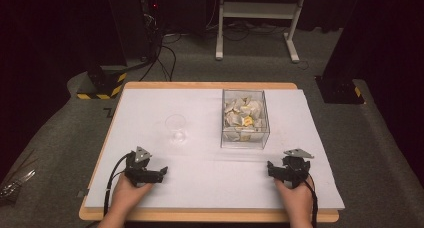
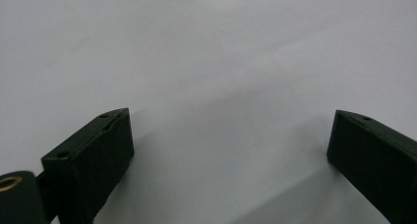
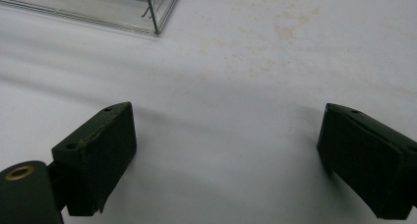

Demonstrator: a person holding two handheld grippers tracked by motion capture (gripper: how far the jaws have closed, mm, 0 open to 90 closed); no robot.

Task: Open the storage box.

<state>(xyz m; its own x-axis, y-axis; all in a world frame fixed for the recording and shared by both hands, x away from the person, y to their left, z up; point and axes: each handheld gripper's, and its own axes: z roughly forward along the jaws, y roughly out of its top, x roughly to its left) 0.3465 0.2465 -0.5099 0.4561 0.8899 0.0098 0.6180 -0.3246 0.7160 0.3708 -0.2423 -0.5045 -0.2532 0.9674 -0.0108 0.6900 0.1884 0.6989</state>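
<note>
In the high view, the left gripper (image 1: 150,172) sits in the lower left of the frame and the right gripper (image 1: 286,172) in the lower right, each held by a hand on the white sheet (image 1: 200,183) that covers the wooden table (image 1: 210,216). Both rest with jaws spread wide and nothing between them; the two gripper views show only bare white surface in the gap. The clear glass (image 1: 176,129) stands upright left of centre, above the left gripper and apart from it. The clear box (image 1: 244,119), holding crumpled pale and yellow pieces, sits right of centre, beside the glass without touching it. In the right gripper view, a corner of that box (image 3: 123,13) lies at the upper left.
</note>
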